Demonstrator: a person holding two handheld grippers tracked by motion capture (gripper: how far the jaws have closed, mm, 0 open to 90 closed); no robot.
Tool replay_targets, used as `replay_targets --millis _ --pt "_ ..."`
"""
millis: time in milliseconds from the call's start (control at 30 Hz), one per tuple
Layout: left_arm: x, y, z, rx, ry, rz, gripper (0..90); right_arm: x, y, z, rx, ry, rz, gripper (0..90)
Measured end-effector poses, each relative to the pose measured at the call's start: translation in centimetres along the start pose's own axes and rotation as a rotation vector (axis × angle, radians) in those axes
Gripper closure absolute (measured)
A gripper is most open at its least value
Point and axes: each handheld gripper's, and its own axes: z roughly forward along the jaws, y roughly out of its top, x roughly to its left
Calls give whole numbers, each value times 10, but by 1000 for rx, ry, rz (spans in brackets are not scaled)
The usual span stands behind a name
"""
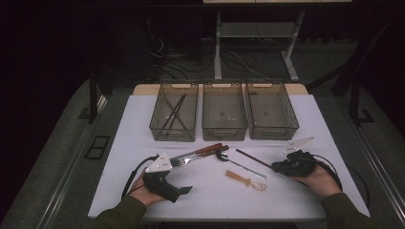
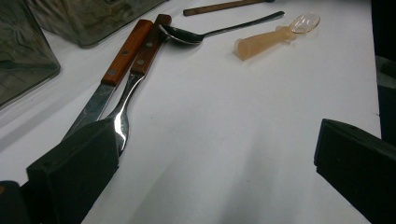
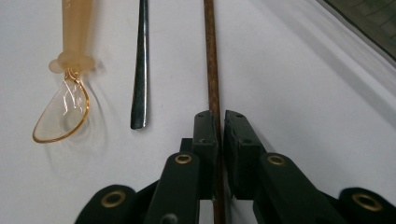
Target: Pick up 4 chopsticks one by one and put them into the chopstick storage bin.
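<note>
My right gripper [image 1: 275, 166] [image 3: 219, 122] is shut on a thin brown chopstick [image 1: 252, 158] [image 3: 211, 56] that lies on the white table, its pads pressed on both sides of the stick's near end. Left of the stick lie a metal spoon [image 1: 241, 165] [image 3: 140, 70] and an amber plastic spoon [image 1: 246, 180] [image 3: 70, 65]. My left gripper [image 1: 181, 176] [image 2: 215, 168] rests open on the table with nothing between its jaws. Its left jaw sits by the tips of a wooden-handled knife [image 1: 205, 150] [image 2: 123, 51] and fork [image 1: 188, 158] [image 2: 140, 65].
Three translucent bins stand in a row at the back: the left bin [image 1: 173, 135] holds dark chopsticks, while the middle bin [image 1: 224, 135] and right bin [image 1: 274, 133] look bare. The table's front edge [image 1: 210, 217] runs just before the person's sleeves.
</note>
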Motion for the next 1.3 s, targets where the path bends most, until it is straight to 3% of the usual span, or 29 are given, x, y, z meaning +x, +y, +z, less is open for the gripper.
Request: replay_targets --millis 500,1000,1300 --pt "0 0 0 -1 -1 3 0 -4 0 -2 -12 24 10 854" --pt "0 0 0 -2 0 -2 0 -4 9 -20 -109 75 34 854" --pt "1 0 -1 -5 1 -2 0 1 20 -25 -155 91 22 853"
